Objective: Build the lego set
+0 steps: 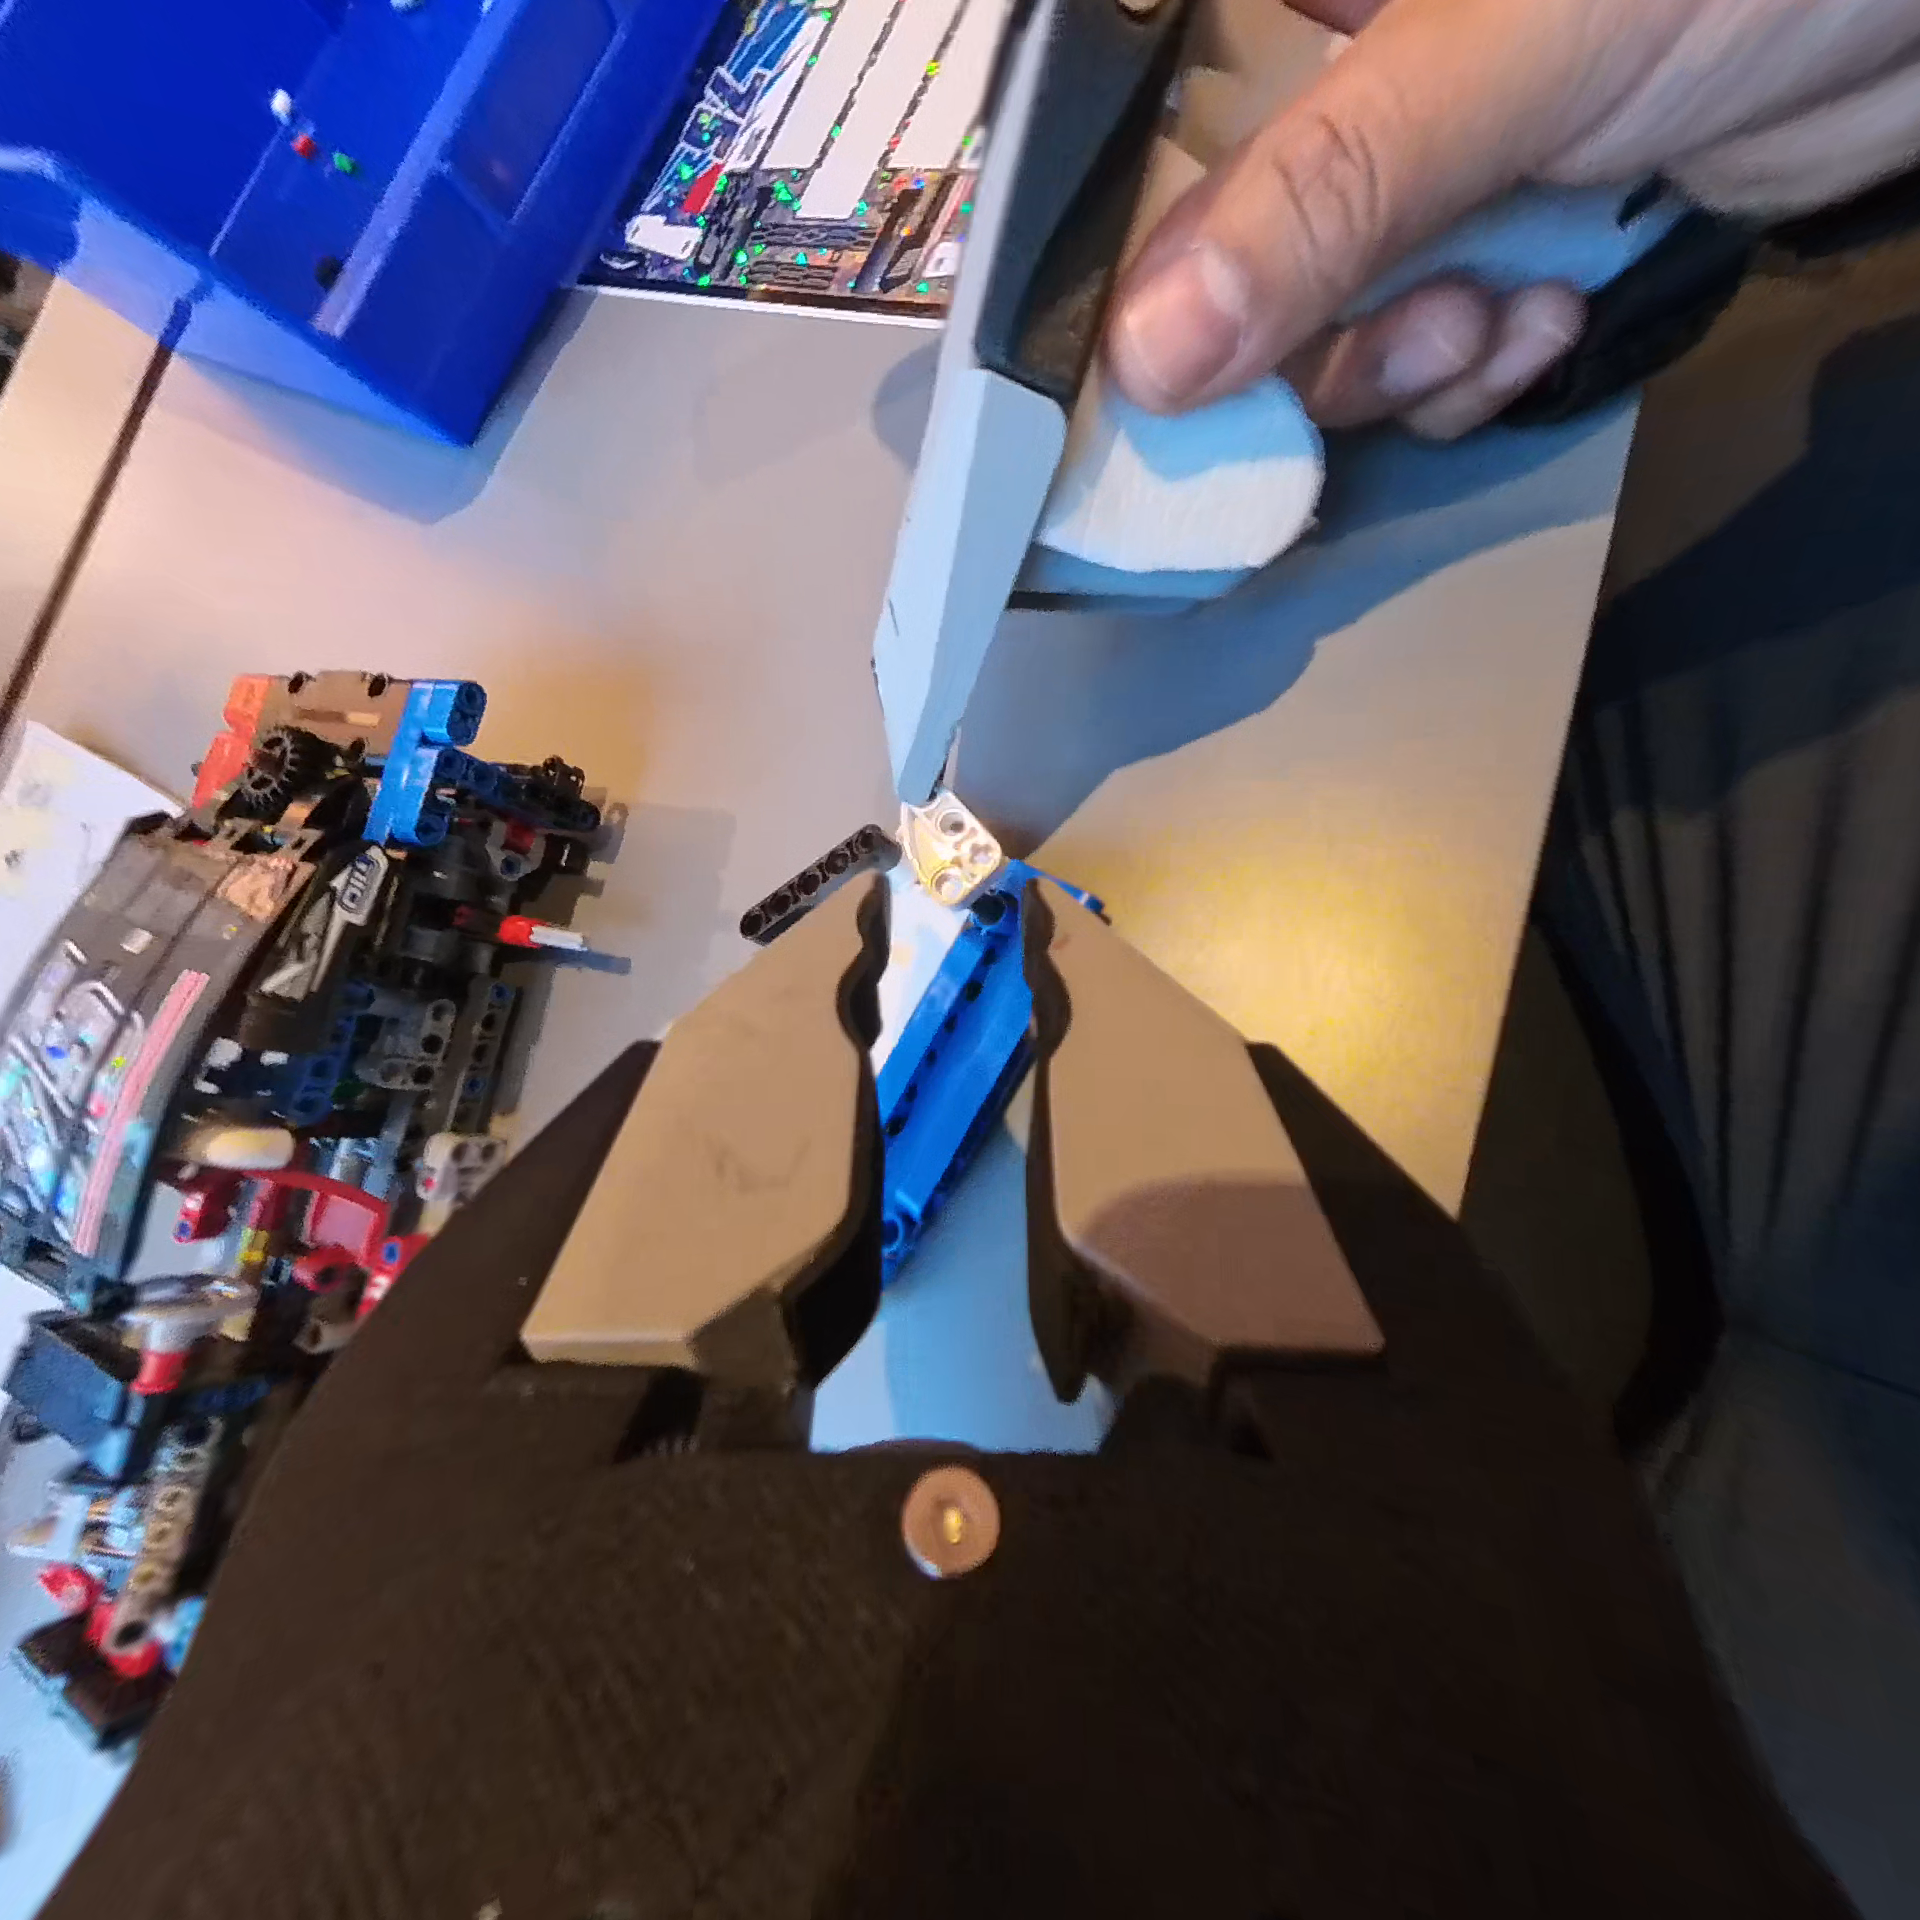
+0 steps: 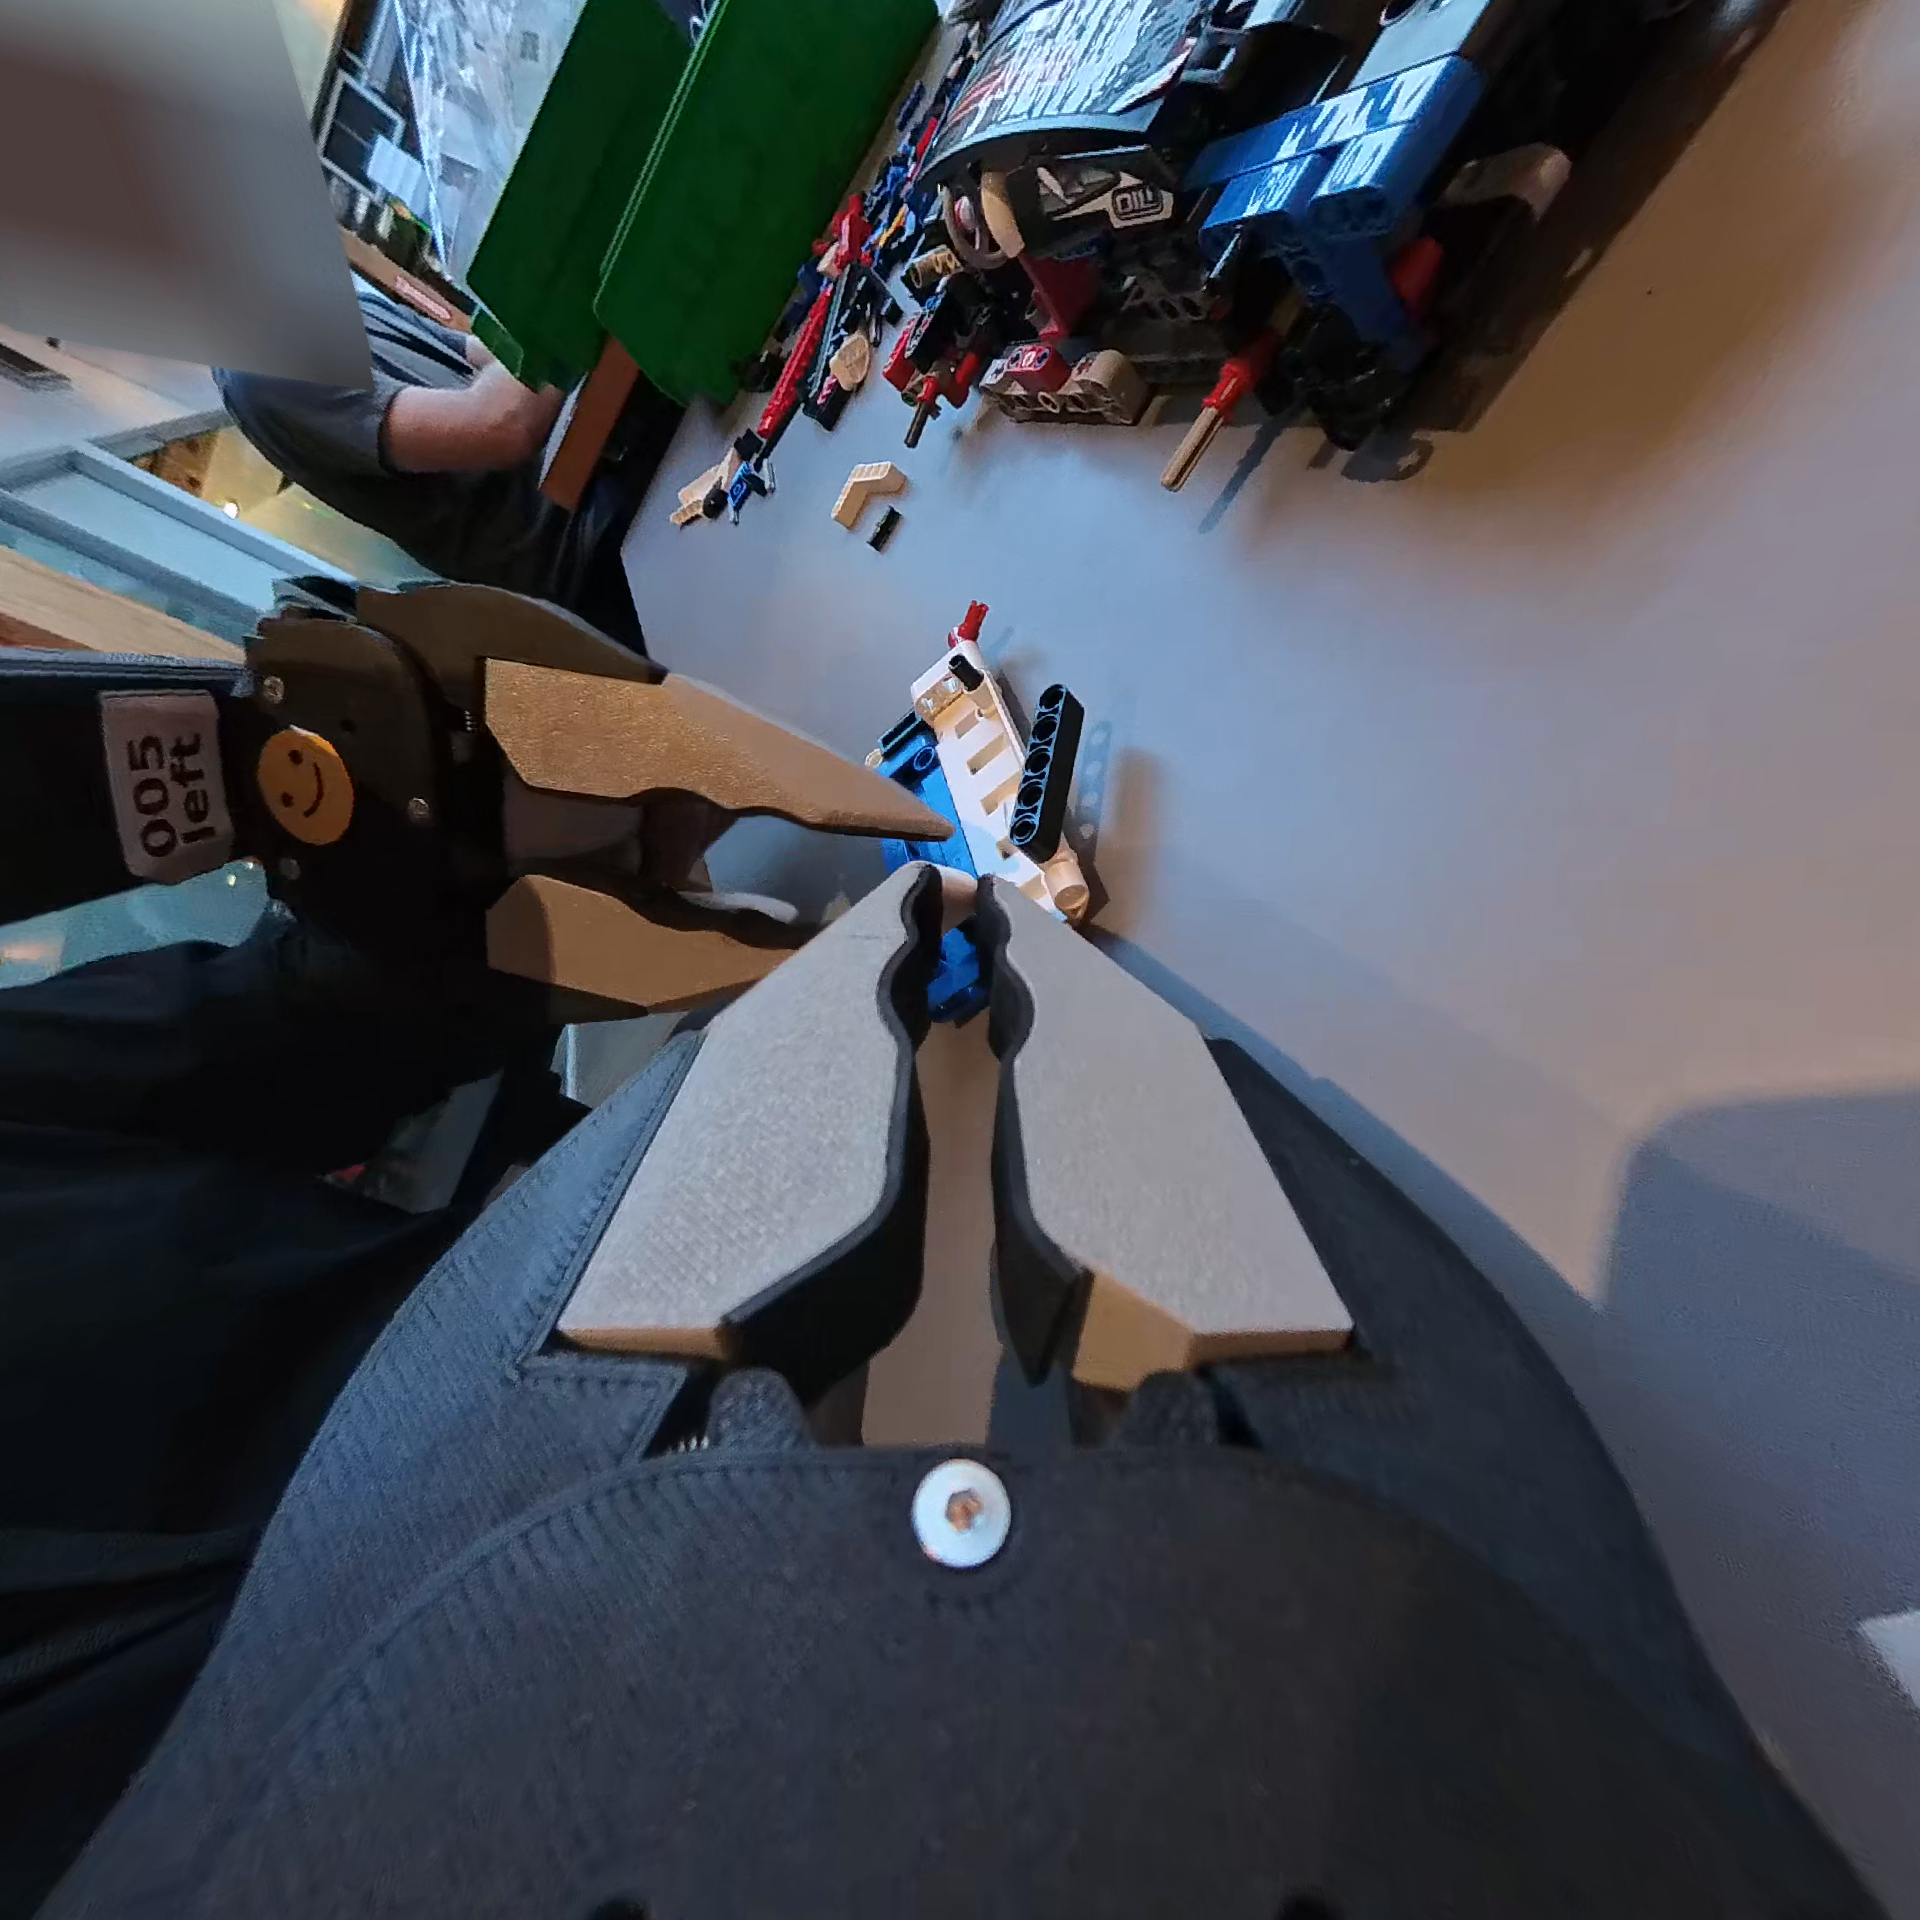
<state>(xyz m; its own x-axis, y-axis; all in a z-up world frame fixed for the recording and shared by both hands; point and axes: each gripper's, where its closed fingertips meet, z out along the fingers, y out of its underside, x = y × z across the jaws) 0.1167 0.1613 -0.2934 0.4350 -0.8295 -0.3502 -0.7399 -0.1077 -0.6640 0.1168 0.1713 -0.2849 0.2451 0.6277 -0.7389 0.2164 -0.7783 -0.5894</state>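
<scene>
My left gripper [image 1: 956, 899] is shut on a long blue beam [image 1: 951, 1049] that lies between its jaws, low over the grey table [image 1: 675, 582]. A small white connector [image 1: 951, 852] sits at the beam's far end, with a black beam [image 1: 821, 883] beside it. My right gripper [image 2: 958, 885] comes in from above, its jaws nearly together on that small white connector. A hand holds its grey finger [image 1: 935, 675] in the left wrist view. The right wrist view shows the blue beam [image 2: 914, 769] joined to a white panel [image 2: 977, 748] and the black beam [image 2: 1044, 769]. The left gripper's fingers [image 2: 727, 769] reach in from the left.
The part-built car model [image 1: 312, 987] stands left of the grippers and also shows in the right wrist view [image 2: 1247, 208]. A blue bin [image 1: 343, 156] and a sticker sheet [image 1: 831, 135] lie at the back. Green bins [image 2: 707, 187], loose pieces [image 2: 873, 488] and a seated person [image 2: 416, 436] are beyond. Left and right tips are no more than a few centimetres apart.
</scene>
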